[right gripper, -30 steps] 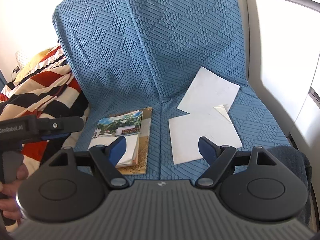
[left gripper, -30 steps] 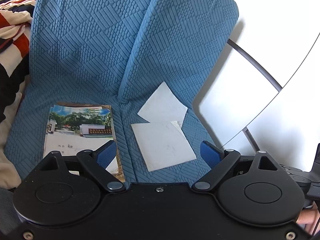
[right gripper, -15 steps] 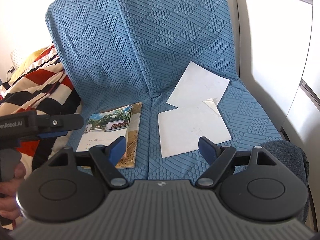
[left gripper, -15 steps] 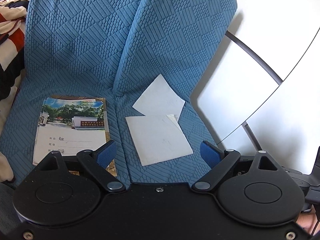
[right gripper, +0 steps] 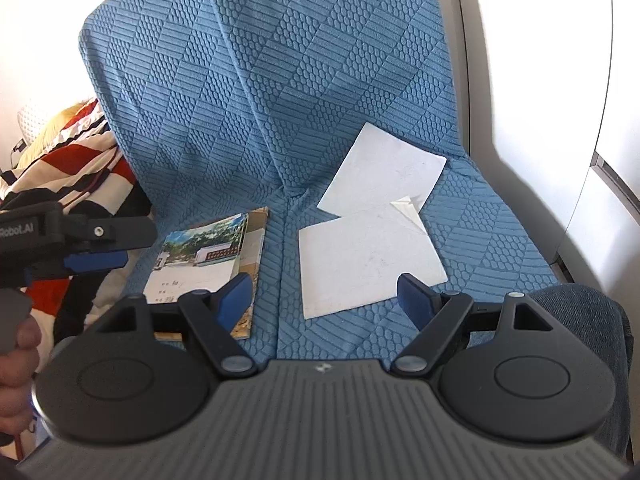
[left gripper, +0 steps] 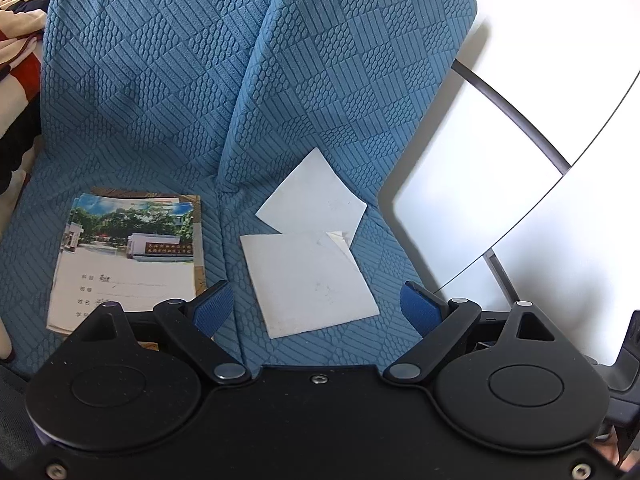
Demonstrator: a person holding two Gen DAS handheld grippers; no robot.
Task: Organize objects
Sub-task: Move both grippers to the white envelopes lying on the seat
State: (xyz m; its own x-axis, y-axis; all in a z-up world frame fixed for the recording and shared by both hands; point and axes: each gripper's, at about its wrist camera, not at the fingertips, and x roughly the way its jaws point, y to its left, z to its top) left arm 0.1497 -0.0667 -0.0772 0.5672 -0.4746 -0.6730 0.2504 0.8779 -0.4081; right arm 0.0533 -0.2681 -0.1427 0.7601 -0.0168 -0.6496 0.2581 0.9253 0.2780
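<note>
On the seat of a blue quilted chair lies a small stack of booklets, the top booklet bearing a photo of a building. To its right rest two white sheets: a near sheet with a folded corner, overlapping a far sheet. My left gripper hovers open over the near sheet's front edge, nothing between its blue pads. My right gripper is open too, above the same sheet. The left gripper also shows at the left of the right wrist view.
A striped red, white and black blanket lies left of the chair. White panels and a grey rail stand to the right. A person's hand holds the left tool.
Both grippers have drifted forward and slightly down toward the seat; the booklets and sheets sit larger and closer. Jaws stay open, nothing touched.
</note>
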